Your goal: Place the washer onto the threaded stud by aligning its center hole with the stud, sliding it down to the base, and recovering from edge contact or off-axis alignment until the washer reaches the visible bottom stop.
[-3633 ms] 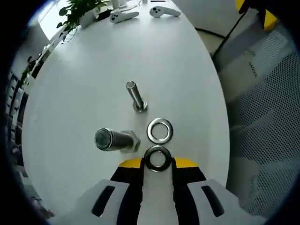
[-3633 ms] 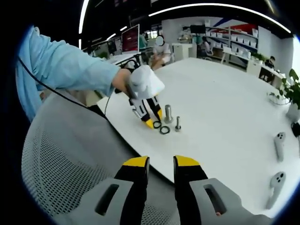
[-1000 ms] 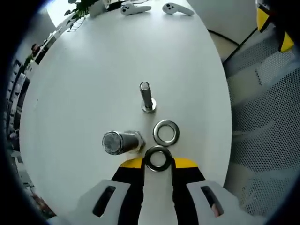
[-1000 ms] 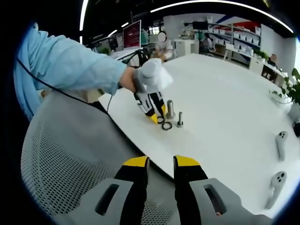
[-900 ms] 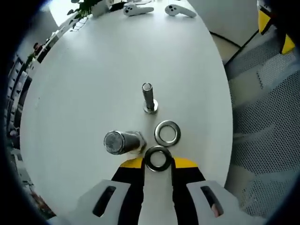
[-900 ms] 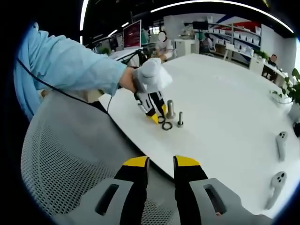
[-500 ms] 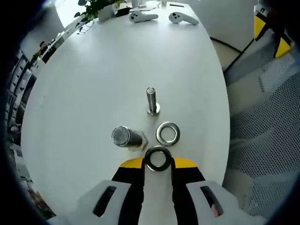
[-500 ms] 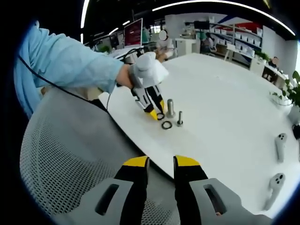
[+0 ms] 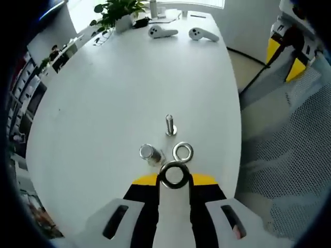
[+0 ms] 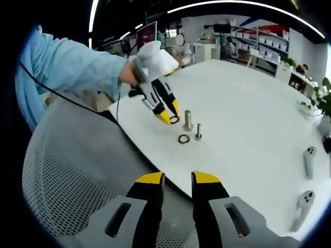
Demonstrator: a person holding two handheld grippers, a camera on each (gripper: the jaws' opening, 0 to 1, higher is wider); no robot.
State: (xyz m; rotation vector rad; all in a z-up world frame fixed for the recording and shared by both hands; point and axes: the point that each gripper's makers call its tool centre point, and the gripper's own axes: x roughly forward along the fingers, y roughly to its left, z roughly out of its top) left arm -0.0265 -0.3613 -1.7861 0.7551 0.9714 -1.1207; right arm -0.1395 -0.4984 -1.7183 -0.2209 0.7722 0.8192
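As seen in the left gripper view, the left claw [image 9: 174,175] is closed on a dark washer [image 9: 174,174], which sits gripped by its edge between the yellow-tipped jaws with its centre hole facing the camera. Beyond the claw, on the white desk [image 9: 103,103], a thick threaded stud [image 9: 149,153] stands upright just left of the held washer; a second washer [image 9: 183,152] lies flat just right of that stud, and a slimmer bolt [image 9: 170,124] stands a little farther off. In the right gripper view the left claw [image 10: 171,119] hangs clear above the desk [image 10: 248,113], tilted down and to the right, with the washer [image 10: 174,120] at its tips near the top of the stud [image 10: 187,120]; a hand [image 10: 142,67] in a light blue sleeve grips the claw body from the upper left. The right claw [image 10: 178,178] hovers over a mesh chair [image 10: 72,181], well apart from the parts, jaws slightly parted and holding nothing. Two white controllers [image 9: 178,33] rest at the desk's far end.
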